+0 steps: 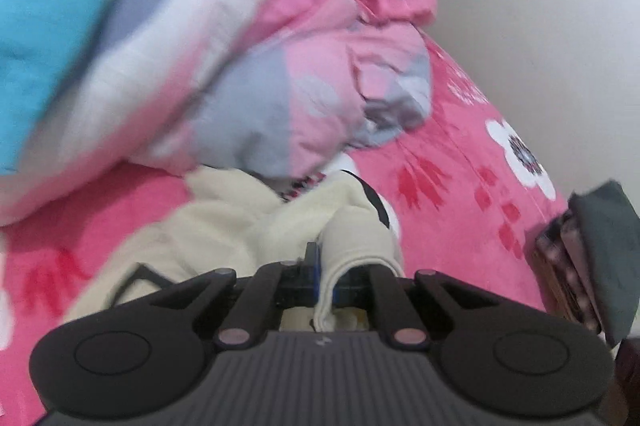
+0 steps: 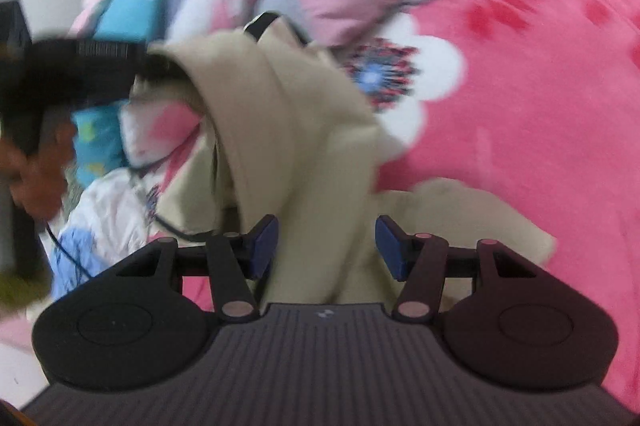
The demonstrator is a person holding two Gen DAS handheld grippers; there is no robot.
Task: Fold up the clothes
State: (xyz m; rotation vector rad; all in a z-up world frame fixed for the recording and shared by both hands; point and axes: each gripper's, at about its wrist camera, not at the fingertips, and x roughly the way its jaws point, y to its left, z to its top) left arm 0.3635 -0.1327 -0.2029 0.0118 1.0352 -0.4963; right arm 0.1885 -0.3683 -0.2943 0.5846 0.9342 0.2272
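A cream garment (image 1: 224, 226) with a black trim line lies crumpled on the pink flowered bedspread (image 1: 460, 166). My left gripper (image 1: 328, 274) is shut on a folded edge of it, and the cloth runs up between the pads. In the right wrist view the same cream garment (image 2: 288, 130) hangs in a long band from the left gripper (image 2: 132, 66) at the upper left, lifted off the bed. My right gripper (image 2: 326, 248) stands open with that band passing between its blue pads (image 2: 264, 246); I see no pinch in the cloth.
A heaped pink, blue and grey quilt (image 1: 240, 66) fills the bed behind the garment. A stack of folded dark clothes (image 1: 592, 258) sits at the right edge beside a white wall (image 1: 540, 26). White and light-blue clothes (image 2: 104, 210) lie low on the left.
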